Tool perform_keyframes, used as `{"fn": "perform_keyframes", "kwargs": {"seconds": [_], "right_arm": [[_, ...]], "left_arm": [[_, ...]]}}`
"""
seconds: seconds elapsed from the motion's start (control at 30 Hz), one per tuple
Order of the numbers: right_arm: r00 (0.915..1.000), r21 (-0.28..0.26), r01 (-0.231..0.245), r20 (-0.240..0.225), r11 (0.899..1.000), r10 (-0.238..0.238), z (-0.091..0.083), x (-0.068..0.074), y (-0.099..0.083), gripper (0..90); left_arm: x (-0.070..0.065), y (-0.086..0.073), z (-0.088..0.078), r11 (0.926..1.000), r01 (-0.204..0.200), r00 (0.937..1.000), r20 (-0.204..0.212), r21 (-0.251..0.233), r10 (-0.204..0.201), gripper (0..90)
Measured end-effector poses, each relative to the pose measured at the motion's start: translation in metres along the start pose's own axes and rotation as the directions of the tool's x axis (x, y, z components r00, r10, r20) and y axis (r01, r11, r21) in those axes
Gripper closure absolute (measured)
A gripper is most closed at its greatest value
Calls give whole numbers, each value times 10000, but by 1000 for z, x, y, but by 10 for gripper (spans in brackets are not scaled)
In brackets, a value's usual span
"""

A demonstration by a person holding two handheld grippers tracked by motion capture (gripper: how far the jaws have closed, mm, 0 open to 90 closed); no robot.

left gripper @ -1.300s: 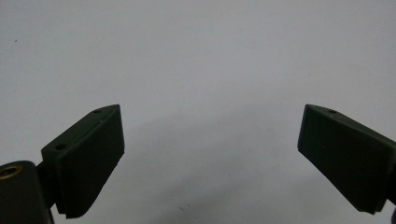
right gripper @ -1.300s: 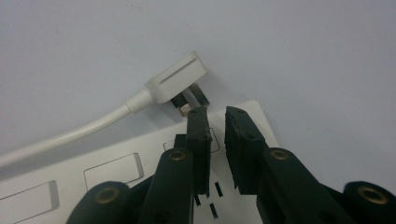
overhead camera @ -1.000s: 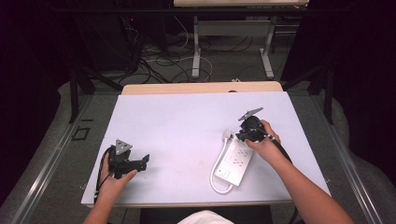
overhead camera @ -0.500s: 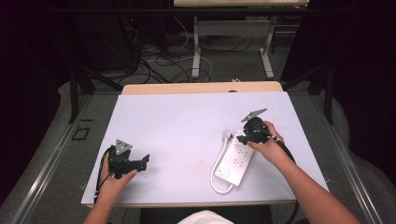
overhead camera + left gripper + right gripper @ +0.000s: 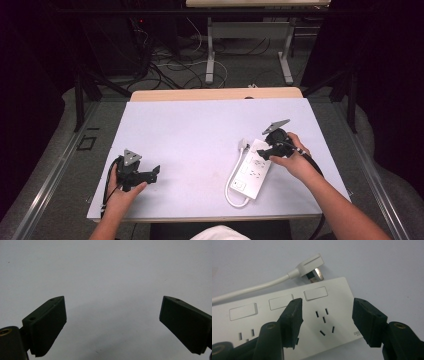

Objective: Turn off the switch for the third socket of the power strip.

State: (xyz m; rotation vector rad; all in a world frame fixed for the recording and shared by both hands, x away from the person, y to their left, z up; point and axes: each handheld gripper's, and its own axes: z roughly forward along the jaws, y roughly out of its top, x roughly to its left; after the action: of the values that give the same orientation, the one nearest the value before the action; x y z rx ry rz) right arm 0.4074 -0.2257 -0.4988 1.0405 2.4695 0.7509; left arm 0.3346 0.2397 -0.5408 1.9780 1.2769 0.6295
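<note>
Right gripper (image 5: 325,323) is held just above the end of the white power strip (image 5: 252,167), its jaws spread and having just been opening, with nothing pinched between them. That strip lies flat on the table (image 5: 200,130) at the person's right, its plug (image 5: 312,268) resting beside its far end. If the strip is to be lifted, the jaws should be lowered squarely over both long edges before being closed. Left gripper (image 5: 112,325) is kept spread and empty over bare table.
</note>
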Motion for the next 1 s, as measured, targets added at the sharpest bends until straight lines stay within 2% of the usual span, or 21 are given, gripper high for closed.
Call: {"fn": "perform_keyframes", "kwargs": {"seconds": [0.1, 0.13, 0.27, 0.33, 0.37, 0.53, 0.67, 0.7, 0.73, 0.77, 0.8, 1.0], "right_arm": [[9998, 45, -171, -42, 9998, 171, -4, 1, -2, 392], [9999, -87, -97, 31, 9999, 98, -5, 2, -3, 390], [9999, -64, 19, 114, 10000, -19, -11, 2, -6, 377], [10000, -150, -1, -25, 9999, 0, -14, 2, -7, 356], [9998, -145, -49, 196, 9999, 52, -15, 3, -8, 346], [9999, -161, -76, 151, 9998, 79, -24, 4, -11, 342], [9994, -229, -313, 163, 9992, 317, -29, 7, -14, 330], [9998, -213, -170, 56, 9996, 172, -30, 7, -15, 330], [9995, -255, -284, 127, 9993, 288, -31, 8, -16, 330], [9998, -207, -168, 140, 9996, 171, -33, 8, -17, 329], [9998, -232, -194, 40, 9995, 195, -34, 9, -17, 317], [9993, -489, -304, 185, 9983, 313, -41, 15, -22, 195]], "left_arm": [[0, 0, 0, 10000, -7, 10000, 6, -6, 7, 70], [0, 0, 0, 10000, -7, 10000, 6, -6, 7, 70], [0, 0, 0, 10000, -3, 10000, 6, -22, 3, 70], [0, 0, 0, 10000, -9, 10000, 15, -19, 9, 70], [0, 0, 0, 10000, 2, 10000, 2, -25, -2, 70], [0, 0, 0, 10000, -73, 10000, -49, 13, 73, 70], [0, 0, 0, 10000, -13, 10000, 0, 3, 13, 70], [0, 0, 0, 10000, -27, 10000, -8, 5, 27, 70], [-1, 0, 0, 10000, 20, 10000, 13, -6, -20, 70], [-1, 0, 0, 10000, 54, 10000, 24, -14, -54, 70], [-1, 0, 0, 10000, 34, 10000, 23, -10, -34, 70], [-1, 0, -1, 10000, -13, 10000, 5, 29, 13, 70]]}}
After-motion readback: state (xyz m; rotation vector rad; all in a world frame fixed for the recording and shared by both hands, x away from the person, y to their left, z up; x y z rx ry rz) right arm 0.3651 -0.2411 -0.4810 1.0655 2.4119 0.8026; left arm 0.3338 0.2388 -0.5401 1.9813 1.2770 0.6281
